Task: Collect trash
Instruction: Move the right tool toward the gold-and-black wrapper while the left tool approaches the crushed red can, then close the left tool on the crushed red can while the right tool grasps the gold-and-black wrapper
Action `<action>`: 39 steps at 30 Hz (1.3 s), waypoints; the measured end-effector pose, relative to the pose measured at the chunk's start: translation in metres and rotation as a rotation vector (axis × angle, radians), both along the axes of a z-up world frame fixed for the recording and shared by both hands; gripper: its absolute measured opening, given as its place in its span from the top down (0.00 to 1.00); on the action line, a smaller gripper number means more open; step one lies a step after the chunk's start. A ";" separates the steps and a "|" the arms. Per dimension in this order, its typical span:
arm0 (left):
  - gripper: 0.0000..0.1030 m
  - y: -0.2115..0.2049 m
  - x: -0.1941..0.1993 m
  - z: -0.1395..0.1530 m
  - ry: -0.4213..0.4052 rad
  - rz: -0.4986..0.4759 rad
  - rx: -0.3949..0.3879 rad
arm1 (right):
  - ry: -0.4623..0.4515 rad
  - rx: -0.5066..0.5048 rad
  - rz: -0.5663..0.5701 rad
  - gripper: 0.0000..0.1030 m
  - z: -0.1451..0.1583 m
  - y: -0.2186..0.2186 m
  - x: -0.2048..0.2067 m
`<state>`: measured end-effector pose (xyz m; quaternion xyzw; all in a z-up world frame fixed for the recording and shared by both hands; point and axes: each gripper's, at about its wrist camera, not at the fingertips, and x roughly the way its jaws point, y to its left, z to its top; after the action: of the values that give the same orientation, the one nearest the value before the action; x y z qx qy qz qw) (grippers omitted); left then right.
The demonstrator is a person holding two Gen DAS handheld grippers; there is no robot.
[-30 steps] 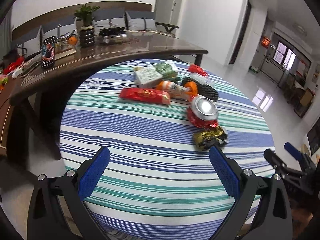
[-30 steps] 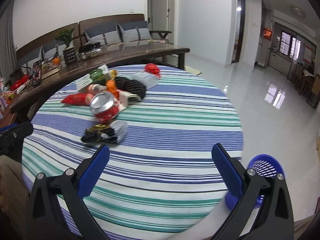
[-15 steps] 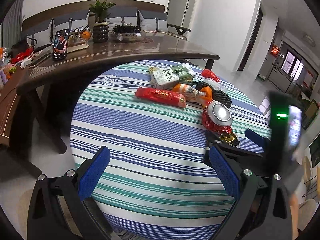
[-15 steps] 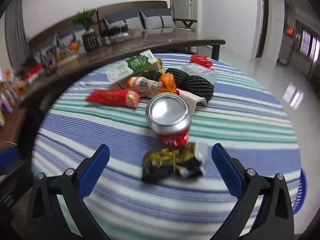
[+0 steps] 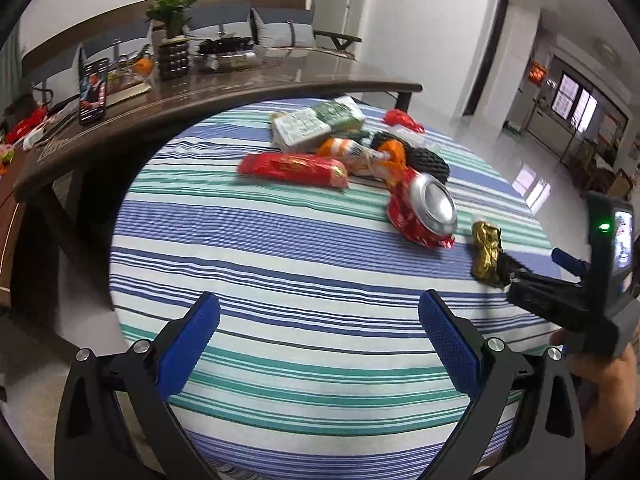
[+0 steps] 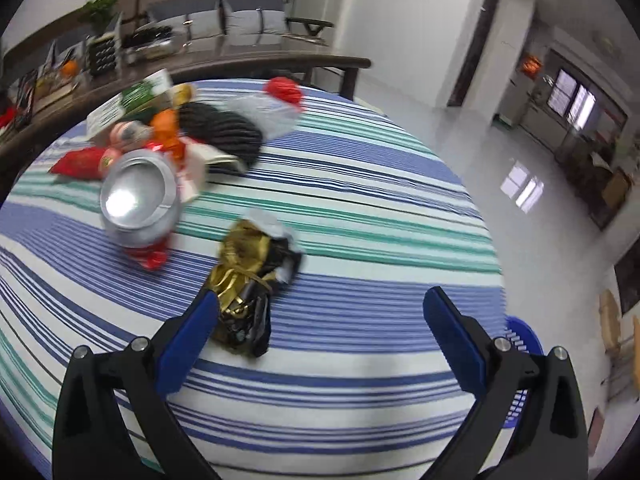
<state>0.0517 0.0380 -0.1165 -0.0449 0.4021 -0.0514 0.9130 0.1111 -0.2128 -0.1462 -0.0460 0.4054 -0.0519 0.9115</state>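
The right gripper [image 6: 320,328] is spread wide, its left finger [image 6: 188,340] just beside a crumpled gold wrapper [image 6: 244,272] at frame centre on the striped tablecloth [image 6: 360,208]. A crushed red can [image 6: 138,200] lies upper left. The left gripper [image 5: 320,340] hangs open over bare cloth

Both grippers, left gripper [image 5: 318,336] and right gripper [image 6: 320,332]: black angular frames, textured blue finger pads, silver screws.
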 end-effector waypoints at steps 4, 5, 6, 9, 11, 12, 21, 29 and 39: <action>0.05 -0.010 0.005 -0.011 0.033 -0.030 0.007 | -0.005 0.105 0.043 0.04 -0.005 -0.005 -0.019; 0.05 -0.012 0.006 -0.013 0.038 -0.032 0.013 | -0.002 0.117 0.055 0.04 -0.007 -0.003 -0.021; 0.05 -0.013 0.007 -0.016 0.048 -0.035 0.023 | 0.005 0.127 0.072 0.04 -0.010 0.002 -0.024; 0.05 -0.016 0.010 -0.019 0.062 -0.045 0.026 | 0.025 0.138 0.118 0.04 -0.019 0.014 -0.028; 0.05 -0.020 0.013 -0.015 0.055 -0.055 0.032 | 0.027 0.130 0.136 0.04 -0.021 0.020 -0.028; 0.05 -0.022 0.014 -0.013 0.050 -0.059 0.038 | 0.027 0.130 0.145 0.04 -0.020 0.021 -0.027; 0.05 -0.026 0.019 -0.009 0.043 -0.054 0.043 | 0.093 0.212 0.200 0.04 -0.018 0.019 0.016; 0.05 -0.032 0.020 -0.023 0.072 -0.072 0.056 | 0.130 0.131 0.160 0.05 -0.028 -0.007 0.037; 0.05 -0.046 0.032 -0.035 0.099 -0.090 0.068 | 0.130 0.151 0.146 0.04 -0.030 -0.021 0.043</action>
<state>0.0839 -0.0081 -0.1512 0.0020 0.4501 -0.0766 0.8897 0.1542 -0.2339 -0.1762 -0.0098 0.4617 0.0485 0.8856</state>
